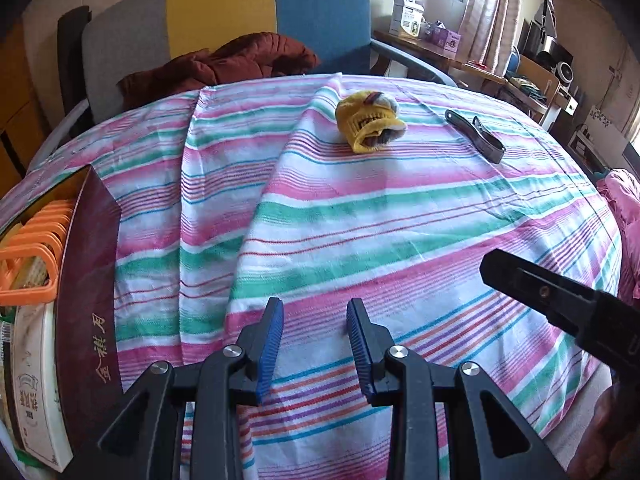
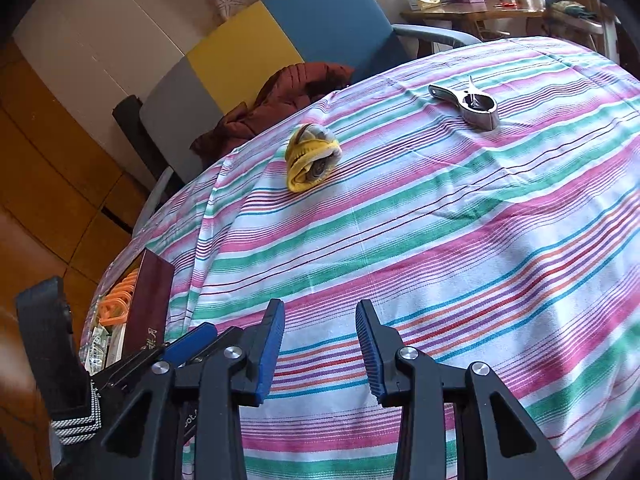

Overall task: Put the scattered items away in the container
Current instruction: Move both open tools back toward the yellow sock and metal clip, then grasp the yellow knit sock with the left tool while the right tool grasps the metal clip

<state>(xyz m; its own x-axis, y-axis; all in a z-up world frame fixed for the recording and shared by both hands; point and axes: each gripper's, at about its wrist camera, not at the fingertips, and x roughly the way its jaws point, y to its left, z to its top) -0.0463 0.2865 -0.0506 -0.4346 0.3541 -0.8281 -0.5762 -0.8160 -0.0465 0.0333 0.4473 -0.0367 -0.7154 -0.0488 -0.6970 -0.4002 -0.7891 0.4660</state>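
1. Left wrist view first: the maroon box sits at the left edge of the striped cloth, and orange plastic hangers plus some packets already lie inside it.
2. Two items are left out, by my count. A rolled yellow sock bundle lies on the far middle of the cloth, and a metal clamp rests to its right, apart from it.
3. So the job looks partly done, with both stragglers well away from the box.
4. Left gripper hangs low over the near cloth, tilted downward, its blue pads parted with nothing between them.
5. Right wrist view now: the right gripper is likewise pitched down over bare stripes, jaws apart and empty.
6. From here the sock bundle sits ahead and slightly left, the clamp farther off to the right, the box low at the left.
7. Neither gripper touches anything; my guess is a reach forward comes next.
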